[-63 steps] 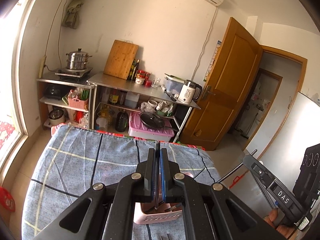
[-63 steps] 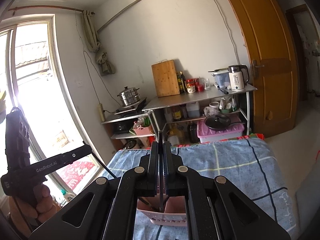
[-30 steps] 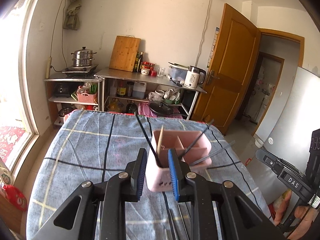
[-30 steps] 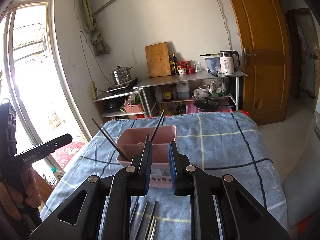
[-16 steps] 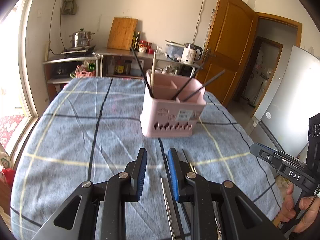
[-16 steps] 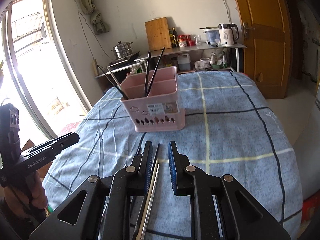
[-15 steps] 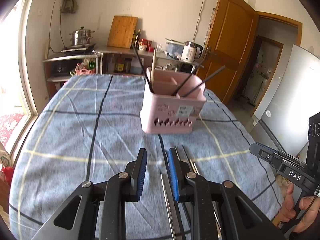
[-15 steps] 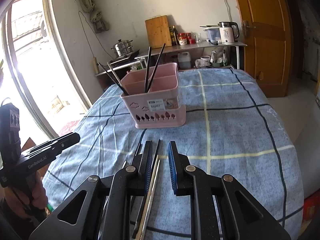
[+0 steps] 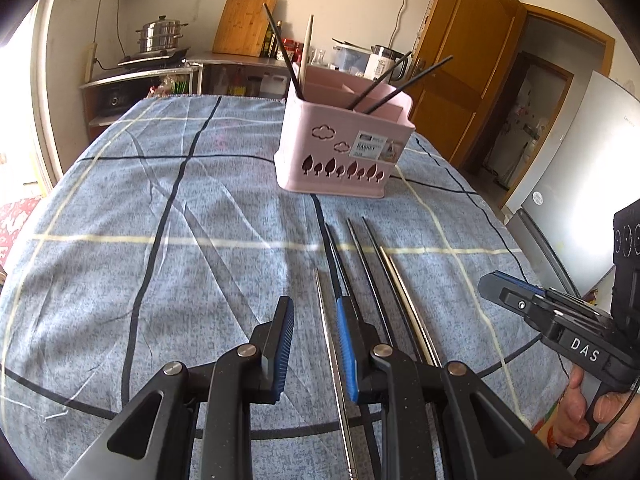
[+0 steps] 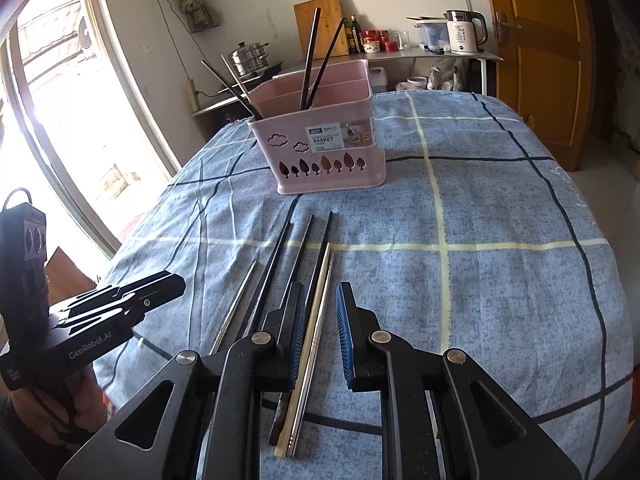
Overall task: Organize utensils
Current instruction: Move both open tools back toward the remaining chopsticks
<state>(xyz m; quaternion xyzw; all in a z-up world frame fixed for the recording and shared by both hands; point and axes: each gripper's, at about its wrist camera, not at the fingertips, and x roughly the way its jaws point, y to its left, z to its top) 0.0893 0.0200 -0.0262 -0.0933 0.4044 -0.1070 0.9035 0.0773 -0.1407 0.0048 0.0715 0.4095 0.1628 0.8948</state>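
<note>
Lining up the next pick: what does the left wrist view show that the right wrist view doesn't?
Left wrist only: the left claw open over a loose steel chopstick, a pale wooden chopstick upright in the basket, and a fridge at right.

Right wrist only: the right claw open over a steel and wooden pair, plus the bright window.

Both: the pink basket holding black chopsticks and more chopsticks lying on the blue checked cloth.

A lived-in home kitchen. Upper left of the left wrist view, a steel steamer pot [image 9: 161, 34] sits on a cooktop beside a metal shelf unit; a wooden cutting board [image 9: 244, 25] leans on the wall at top centre. An electric kettle [image 10: 465, 31] stands top right of the right wrist view, by a wooden door [image 10: 536, 52].
</note>
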